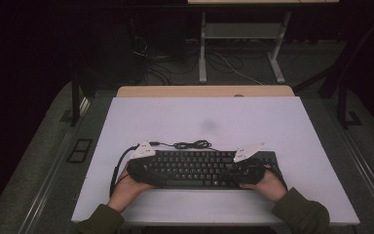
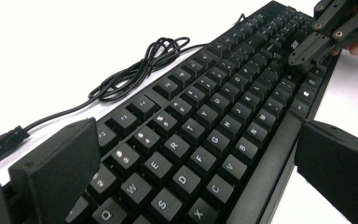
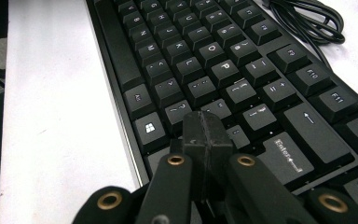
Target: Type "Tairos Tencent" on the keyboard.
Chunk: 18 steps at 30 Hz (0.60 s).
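The black keyboard [image 1: 199, 168] lies low in the high view's centre, the left gripper [image 2: 191, 154] spread wide over its keys, the right gripper [image 3: 207, 133] pressed closed near Enter.

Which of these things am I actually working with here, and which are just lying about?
In the job:
keyboard
left tool, jaws open astride the keyboard's left end
right tool, shut, tips over the keys near the right shift

Lying about:
coiled cable behind the keyboard
white mat
desk legs beyond the table
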Each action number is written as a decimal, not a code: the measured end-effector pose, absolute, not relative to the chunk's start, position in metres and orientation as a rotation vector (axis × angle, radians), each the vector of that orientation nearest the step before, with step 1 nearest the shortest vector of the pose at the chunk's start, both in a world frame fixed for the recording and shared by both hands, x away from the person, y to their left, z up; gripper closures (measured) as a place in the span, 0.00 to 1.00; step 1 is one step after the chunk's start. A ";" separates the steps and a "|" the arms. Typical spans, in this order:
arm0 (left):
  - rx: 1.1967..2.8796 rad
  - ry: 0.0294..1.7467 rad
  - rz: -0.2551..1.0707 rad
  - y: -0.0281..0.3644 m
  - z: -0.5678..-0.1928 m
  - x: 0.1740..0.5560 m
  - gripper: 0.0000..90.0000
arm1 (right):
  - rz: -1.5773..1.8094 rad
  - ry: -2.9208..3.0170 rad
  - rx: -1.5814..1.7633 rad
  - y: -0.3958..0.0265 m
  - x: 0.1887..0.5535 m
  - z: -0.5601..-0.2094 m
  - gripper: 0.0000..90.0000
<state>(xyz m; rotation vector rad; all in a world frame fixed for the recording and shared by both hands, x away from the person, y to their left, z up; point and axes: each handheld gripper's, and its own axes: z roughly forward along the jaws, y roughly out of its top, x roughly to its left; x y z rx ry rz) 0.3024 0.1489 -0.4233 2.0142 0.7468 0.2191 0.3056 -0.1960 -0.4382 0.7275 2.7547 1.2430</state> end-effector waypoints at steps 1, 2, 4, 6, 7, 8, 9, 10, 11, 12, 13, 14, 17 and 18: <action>2.013 0.745 0.217 0.148 -0.423 0.303 0.00 | 1.243 2.754 0.727 -0.196 0.306 -0.438 0.99; 2.013 0.744 0.216 0.147 -0.423 0.304 0.00 | 1.242 2.754 0.729 -0.196 0.306 -0.438 0.99; 2.012 0.742 0.214 0.144 -0.422 0.305 0.00 | 1.242 2.754 0.730 -0.196 0.305 -0.438 0.99; 2.015 0.738 0.212 0.143 -0.422 0.306 0.00 | 1.243 2.754 0.729 -0.196 0.305 -0.438 0.99; 2.011 0.741 0.209 0.142 -0.421 0.306 0.00 | 1.243 2.753 0.729 -0.196 0.305 -0.438 0.99; 2.011 0.735 0.210 0.141 -0.421 0.307 0.00 | 1.243 2.753 0.729 -0.196 0.305 -0.438 0.99; 2.010 0.734 0.204 0.140 -0.421 0.308 0.00 | 1.242 2.754 0.732 -0.196 0.305 -0.438 0.99; 2.009 0.733 0.200 0.139 -0.420 0.309 0.00 | 1.242 2.754 0.732 -0.196 0.305 -0.438 0.99; 2.011 0.729 0.197 0.139 -0.420 0.310 0.00 | 1.242 2.754 0.732 -0.196 0.305 -0.438 0.99; 2.005 0.731 0.195 0.138 -0.420 0.311 0.00 | 1.243 2.754 0.732 -0.196 0.305 -0.438 0.99; 2.007 0.726 0.194 0.137 -0.419 0.312 0.00 | 1.241 2.753 0.731 -0.196 0.305 -0.438 0.99; 2.010 0.722 0.194 0.136 -0.419 0.313 0.00 | 1.242 2.753 0.732 -0.196 0.305 -0.438 0.99; 2.006 0.724 0.190 0.133 -0.418 0.316 0.00 | 1.245 2.753 0.731 -0.196 0.306 -0.438 0.99; 2.004 0.722 0.188 0.132 -0.417 0.316 0.00 | 1.245 2.753 0.731 -0.196 0.306 -0.438 0.99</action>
